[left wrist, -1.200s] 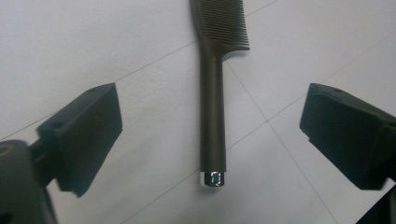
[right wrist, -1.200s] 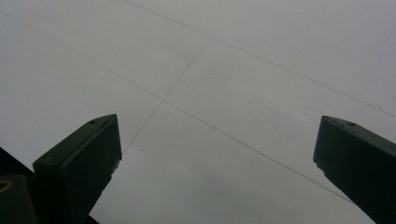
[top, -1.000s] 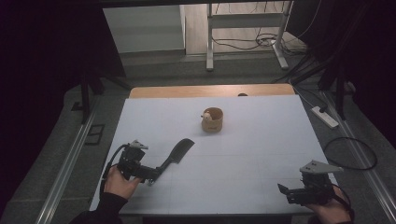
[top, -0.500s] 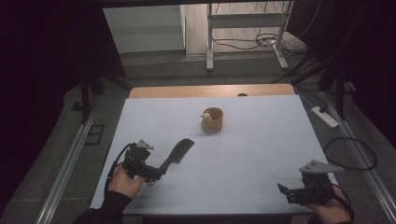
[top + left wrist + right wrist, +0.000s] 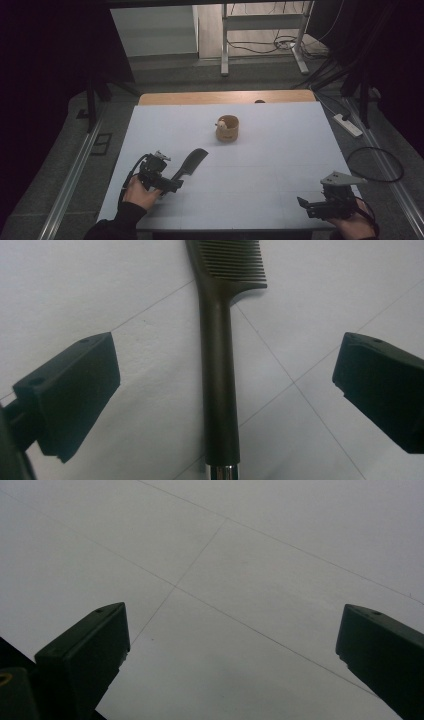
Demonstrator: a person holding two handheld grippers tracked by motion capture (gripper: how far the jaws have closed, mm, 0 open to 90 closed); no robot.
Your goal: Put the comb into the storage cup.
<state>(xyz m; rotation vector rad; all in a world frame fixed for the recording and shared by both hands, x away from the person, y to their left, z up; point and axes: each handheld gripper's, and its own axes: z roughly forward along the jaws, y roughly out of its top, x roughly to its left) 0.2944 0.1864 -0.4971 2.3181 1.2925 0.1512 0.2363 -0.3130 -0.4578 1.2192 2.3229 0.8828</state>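
A dark comb (image 5: pixel 190 162) lies flat on the white table (image 5: pixel 280 150), handle toward the near left. My left gripper (image 5: pixel 175 184) sits just behind the handle's end, open. In the left gripper view the comb (image 5: pixel 219 365) runs up the middle between the two wide-apart jaws, with a metal tip at the bottom edge, and neither jaw touches it. A small wooden cup (image 5: pixel 228 128) with a pale object at its rim stands mid-table, farther back. My right gripper (image 5: pixel 303 205) rests open at the near right corner, over bare table (image 5: pixel 240 580).
A wooden strip (image 5: pixel 225 97) edges the table's far side. A power strip (image 5: pixel 347 125) and a looped cable (image 5: pixel 375 165) lie on the floor at right. A metal frame (image 5: pixel 260 35) stands beyond the table.
My left gripper has slid forward and right toward the comb's handle, so the handle now lies between its jaws. The right gripper has stayed put.
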